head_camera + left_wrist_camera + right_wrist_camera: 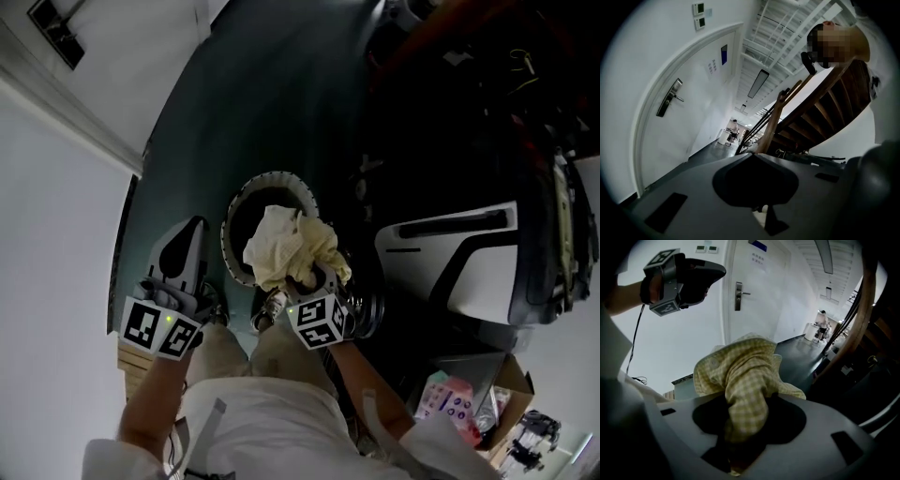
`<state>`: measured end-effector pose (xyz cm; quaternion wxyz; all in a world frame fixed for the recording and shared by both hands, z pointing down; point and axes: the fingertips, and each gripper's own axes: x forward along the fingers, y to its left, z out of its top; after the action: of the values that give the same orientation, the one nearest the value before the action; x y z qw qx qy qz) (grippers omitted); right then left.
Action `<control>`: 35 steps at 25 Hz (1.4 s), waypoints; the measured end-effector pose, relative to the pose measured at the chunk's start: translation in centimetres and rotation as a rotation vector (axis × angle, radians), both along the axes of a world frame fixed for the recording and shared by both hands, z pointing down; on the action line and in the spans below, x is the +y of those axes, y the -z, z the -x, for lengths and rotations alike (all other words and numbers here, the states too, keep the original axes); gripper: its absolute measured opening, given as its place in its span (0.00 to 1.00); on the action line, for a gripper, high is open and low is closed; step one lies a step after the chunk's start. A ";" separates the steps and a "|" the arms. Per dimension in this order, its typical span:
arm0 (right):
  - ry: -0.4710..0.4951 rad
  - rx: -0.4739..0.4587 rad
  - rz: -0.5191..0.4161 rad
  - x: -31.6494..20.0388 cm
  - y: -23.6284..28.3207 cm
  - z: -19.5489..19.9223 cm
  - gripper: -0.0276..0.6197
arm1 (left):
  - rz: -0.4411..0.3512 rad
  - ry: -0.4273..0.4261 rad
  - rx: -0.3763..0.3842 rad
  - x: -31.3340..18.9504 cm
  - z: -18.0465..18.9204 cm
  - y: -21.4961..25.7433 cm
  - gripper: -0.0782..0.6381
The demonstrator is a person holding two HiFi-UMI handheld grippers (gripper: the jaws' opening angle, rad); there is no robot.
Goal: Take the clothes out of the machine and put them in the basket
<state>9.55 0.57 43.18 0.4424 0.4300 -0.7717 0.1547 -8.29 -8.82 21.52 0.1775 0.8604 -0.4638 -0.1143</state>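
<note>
Right gripper: clamped on a yellow checked garment, the cloth bunched between its jaws and spilling out past the tips.
Floor: dark, with the basket standing on it in front of the person's knees.
Basket: round with a pale toothed rim and a dark inside.
Garment: crumpled and pale yellow, hanging from the right gripper over the basket's mouth. I cannot tell whether it touches the rim.
Left gripper: jaws together with nothing between them, held beside the basket and well apart from the cloth.
</note>
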 end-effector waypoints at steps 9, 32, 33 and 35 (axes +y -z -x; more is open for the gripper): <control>0.178 0.086 0.110 -5.8 -15.5 3.8 0.37 | 0.088 0.044 -0.009 -1.7 2.8 -11.4 0.13; 0.351 0.208 0.284 -8.6 -40.7 4.2 0.41 | 0.281 0.015 -0.038 -3.1 2.1 -36.4 0.13; 0.355 0.210 0.295 -8.5 -41.3 4.2 0.42 | 0.284 0.015 -0.043 -3.1 2.1 -36.5 0.13; 0.351 0.209 0.348 -8.0 -42.4 4.1 0.47 | 0.288 0.019 -0.050 -3.0 2.2 -36.6 0.13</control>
<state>5.48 -7.43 85.56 0.6070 0.2206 -0.7464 0.1606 -10.49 -11.77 58.11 0.2863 0.8242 -0.4879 -0.0267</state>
